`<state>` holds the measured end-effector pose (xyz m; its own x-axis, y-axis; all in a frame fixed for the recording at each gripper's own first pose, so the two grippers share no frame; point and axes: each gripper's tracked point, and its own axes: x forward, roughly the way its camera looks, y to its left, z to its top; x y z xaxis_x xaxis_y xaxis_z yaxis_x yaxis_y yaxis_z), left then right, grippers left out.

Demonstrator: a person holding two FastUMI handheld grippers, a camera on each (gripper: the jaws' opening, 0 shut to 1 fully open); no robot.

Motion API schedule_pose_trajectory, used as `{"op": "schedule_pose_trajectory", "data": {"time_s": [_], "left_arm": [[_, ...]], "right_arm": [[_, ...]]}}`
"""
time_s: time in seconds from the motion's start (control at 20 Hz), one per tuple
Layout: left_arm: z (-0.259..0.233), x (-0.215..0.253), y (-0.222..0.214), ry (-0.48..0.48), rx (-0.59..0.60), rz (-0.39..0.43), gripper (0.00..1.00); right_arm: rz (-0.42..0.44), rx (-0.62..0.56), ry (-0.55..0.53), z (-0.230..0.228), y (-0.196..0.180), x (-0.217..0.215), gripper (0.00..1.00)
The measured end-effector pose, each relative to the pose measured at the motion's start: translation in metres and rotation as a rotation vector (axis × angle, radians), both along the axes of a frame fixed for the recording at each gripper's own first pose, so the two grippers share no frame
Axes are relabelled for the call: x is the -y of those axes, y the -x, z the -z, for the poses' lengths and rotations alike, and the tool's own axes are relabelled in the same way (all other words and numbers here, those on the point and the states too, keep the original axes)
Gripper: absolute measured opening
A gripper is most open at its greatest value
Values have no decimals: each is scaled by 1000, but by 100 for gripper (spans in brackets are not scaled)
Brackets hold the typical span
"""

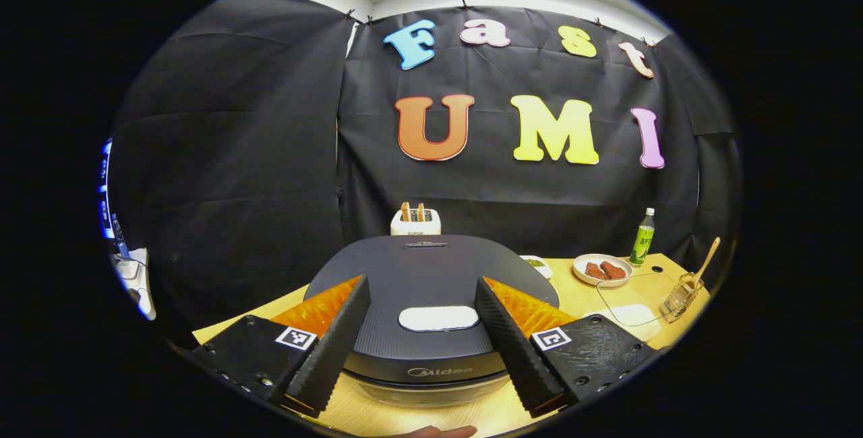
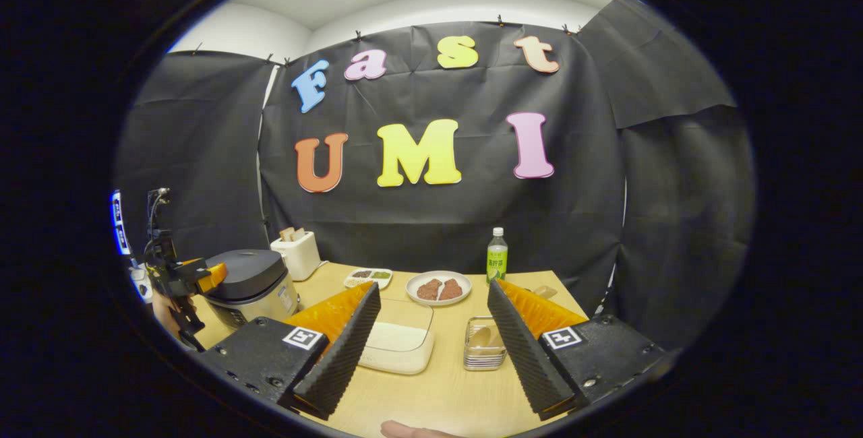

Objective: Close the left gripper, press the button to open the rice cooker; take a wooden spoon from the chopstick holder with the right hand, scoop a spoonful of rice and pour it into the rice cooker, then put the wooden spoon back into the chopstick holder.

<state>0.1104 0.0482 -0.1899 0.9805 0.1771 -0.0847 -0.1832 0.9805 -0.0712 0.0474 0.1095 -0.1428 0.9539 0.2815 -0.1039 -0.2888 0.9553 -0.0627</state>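
- Left gripper view: left gripper (image 1: 423, 330) hovers over the rice cooker (image 1: 431, 290), fingers (image 1: 335, 343) spread wide, holding nothing.
- The button (image 1: 438, 318), a white oval on the front of the lid, lies straight ahead between the two fingers, slightly below them; its long axis runs crosswise to the fingers.
- Judgement: the step in hand is closing the fingers, then a short push forward and down onto the button. Lid looks shut.
- This gripper is clearly the nearer one to the cooker.
- Far right on the tabletop (image 1: 580, 293): chopstick holder (image 1: 679, 298), with the wooden spoon (image 1: 703, 267) standing in it, handle leaning up and to the right. A clear-lidded rice container (image 1: 630, 306) sits just beside it.

- Right gripper view: right gripper (image 2: 435, 337) is wide open and empty, above the tabletop (image 2: 438, 391).
- Chopstick holder (image 2: 484, 343) is just ahead, nearer the right finger than the left; it reads as a wire basket seen from above.
- Spoon not clear from this angle; cannot tell its lean here.
- Rice container (image 2: 398, 343) lies ahead, partly behind the left finger, touching neither.
- Rice cooker (image 2: 249, 283) is well off to the left with the left gripper (image 2: 195, 279) at its front edge.
- Judgement: the spoon grab goes to this gripper. It needs a small move forward and right, with the fingers closing across the handle's long axis.
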Motion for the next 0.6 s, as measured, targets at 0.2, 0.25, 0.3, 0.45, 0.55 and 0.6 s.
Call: {"op": "schedule_pose_trajectory", "data": {"time_s": [0.2, 0.25, 0.3, 0.45, 0.55, 0.6], "left_arm": [[7, 0, 2, -9, 38, 1, 100], [7, 2, 0, -14, 50, 3, 99], [5, 2, 0, -35, 64, 2, 99], [6, 1, 4, -34, 62, -3, 89], [3, 4, 6, -41, 53, 1, 98], [4, 4, 7, -41, 32, 6, 88]], "right_arm": [[-6, 17, 9, -8, 3, -19, 100], [-12, 19, 9, -8, 4, -24, 100], [-17, 20, 11, -8, 4, -29, 100], [-33, 8, 11, -7, 5, -41, 100], [-45, 16, 15, -10, 8, -45, 100], [-45, 25, 19, -12, 8, -45, 100]]}}
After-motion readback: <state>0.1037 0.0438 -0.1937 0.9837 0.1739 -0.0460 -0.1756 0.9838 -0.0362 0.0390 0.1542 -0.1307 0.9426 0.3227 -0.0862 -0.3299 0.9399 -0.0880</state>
